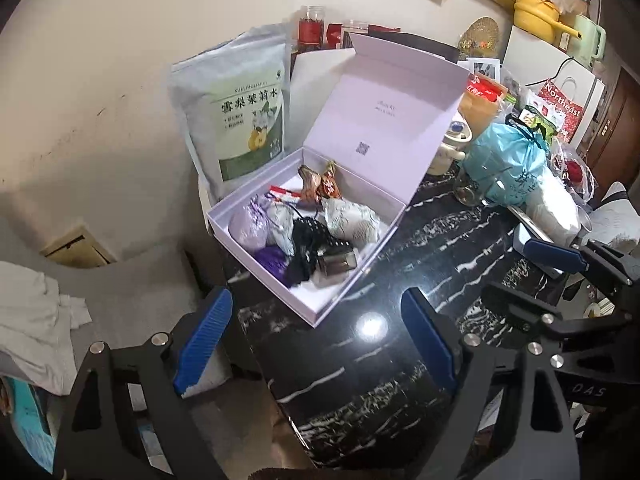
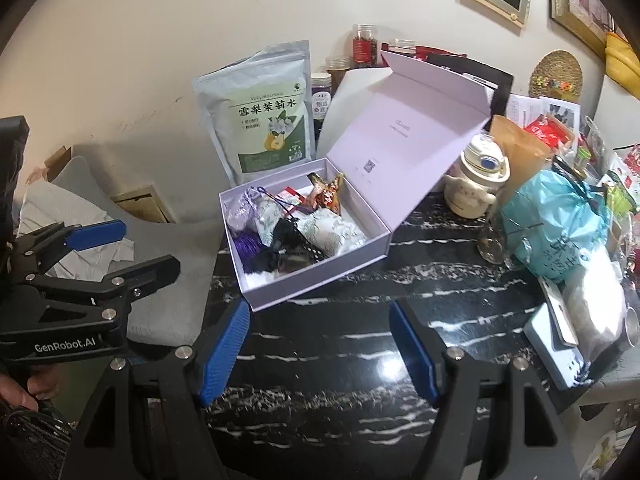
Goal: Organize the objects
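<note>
Risk in the left wrist view centres on the lavender box (image 1: 320, 240), which sits at the tabletop (image 1: 360, 380) corner, its near corner close to the edge; a push could slide it off. The left gripper (image 1: 320, 340) is held wide open and empty, short of the box. The raised cardboard lid (image 1: 384, 120) is matte and rigid. Inside the box, crinkled foil packets (image 1: 352, 216), a black beaded item (image 1: 308, 236) and a small metallic jar (image 1: 336, 266) are heaped loosely and could snag.

In the right wrist view, the right gripper (image 2: 320, 348) is likewise open and empty before the box (image 2: 304, 240). Behind the box, a soft pouch (image 2: 268, 120) leans and could be toppled. The polished black tabletop (image 2: 360, 340) offers little friction.
</note>
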Demonstrator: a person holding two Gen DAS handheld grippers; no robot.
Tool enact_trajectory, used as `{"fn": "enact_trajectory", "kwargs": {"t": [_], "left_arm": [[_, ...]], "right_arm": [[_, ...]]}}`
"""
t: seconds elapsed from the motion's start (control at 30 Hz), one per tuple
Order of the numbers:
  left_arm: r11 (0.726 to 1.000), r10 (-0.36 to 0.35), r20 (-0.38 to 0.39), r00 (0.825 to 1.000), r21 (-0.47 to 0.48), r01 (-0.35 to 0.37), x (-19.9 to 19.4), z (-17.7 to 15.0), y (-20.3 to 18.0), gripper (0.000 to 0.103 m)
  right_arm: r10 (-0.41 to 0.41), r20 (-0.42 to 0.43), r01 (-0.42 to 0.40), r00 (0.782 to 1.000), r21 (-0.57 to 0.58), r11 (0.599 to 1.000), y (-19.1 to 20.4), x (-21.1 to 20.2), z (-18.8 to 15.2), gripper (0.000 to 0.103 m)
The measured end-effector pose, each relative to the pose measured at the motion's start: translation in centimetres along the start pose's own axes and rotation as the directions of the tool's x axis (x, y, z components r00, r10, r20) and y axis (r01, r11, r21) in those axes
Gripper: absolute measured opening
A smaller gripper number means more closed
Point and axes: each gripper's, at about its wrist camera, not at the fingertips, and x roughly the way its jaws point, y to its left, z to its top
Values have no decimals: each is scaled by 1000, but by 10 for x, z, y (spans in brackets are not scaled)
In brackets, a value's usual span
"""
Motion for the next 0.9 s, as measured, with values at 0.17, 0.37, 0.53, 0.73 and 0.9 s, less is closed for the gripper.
{"fn": "enact_trajectory", "kwargs": {"t": [0.17, 0.37, 0.53, 0.73, 0.9], "left_arm": [[1000, 6, 8, 1000, -2, -6, -10, -15, -8, 86], [1000, 23, 3, 1000, -15, -23, -16, -24, -11, 86], [999, 43, -12, 999, 4, -43, -12, -26, -15, 86], [998, 52, -9, 999, 21, -52, -13, -23, -15, 86], [998, 49, 4, 999, 29, -49, -15, -22, -16, 86]], "right_arm": [[2, 14, -2, 1000, -3, 1000, -3, -10, -13, 73], [-2, 26, 3, 1000, -27, 1000, -4, -16, -21, 73], [-24, 42, 25, 999, -31, 999, -7, -20, -22, 73], [-26, 60, 28, 998, -25, 999, -11, -23, -22, 73], [-23, 69, 25, 997, -32, 999, -10, -23, -22, 73]]}}
